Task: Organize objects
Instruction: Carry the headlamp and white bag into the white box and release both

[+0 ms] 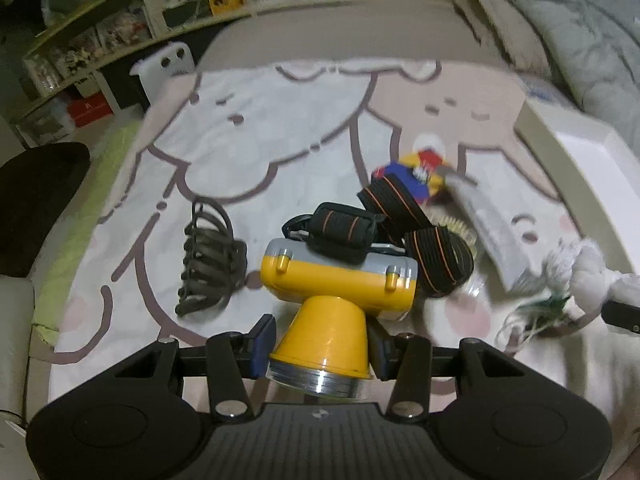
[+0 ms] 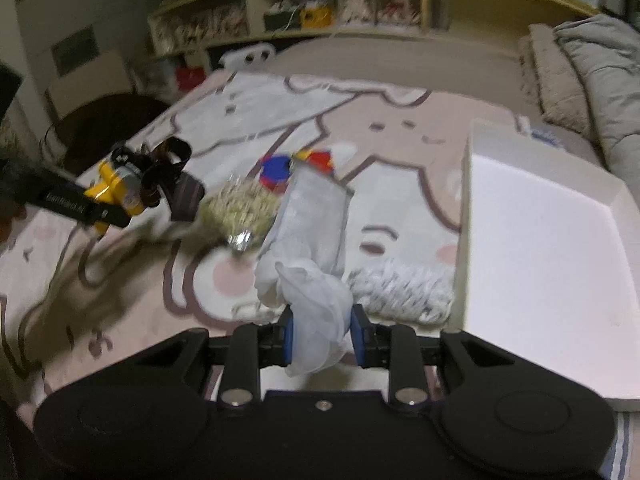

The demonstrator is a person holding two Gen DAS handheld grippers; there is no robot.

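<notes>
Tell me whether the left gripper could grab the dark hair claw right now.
Probably not yet: the left gripper is already shut on the yellow headlamp. The hair claw lies uncovered on the blanket just left of it, so only the full grip blocks it.

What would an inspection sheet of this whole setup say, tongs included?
Surface: bed under a cartoon blanket.
Job's things: yellow headlamp; white cloth; white tray, nothing in it.
Clutter: dark hair claw, bristly brush, grey pouch, colourful packet.
Tongs: left tongs clamp the headlamp's lens cone; right tongs pinch the cloth.
Cables: nothing seen.
Surroundings: cluttered shelves, grey duvet.
</notes>
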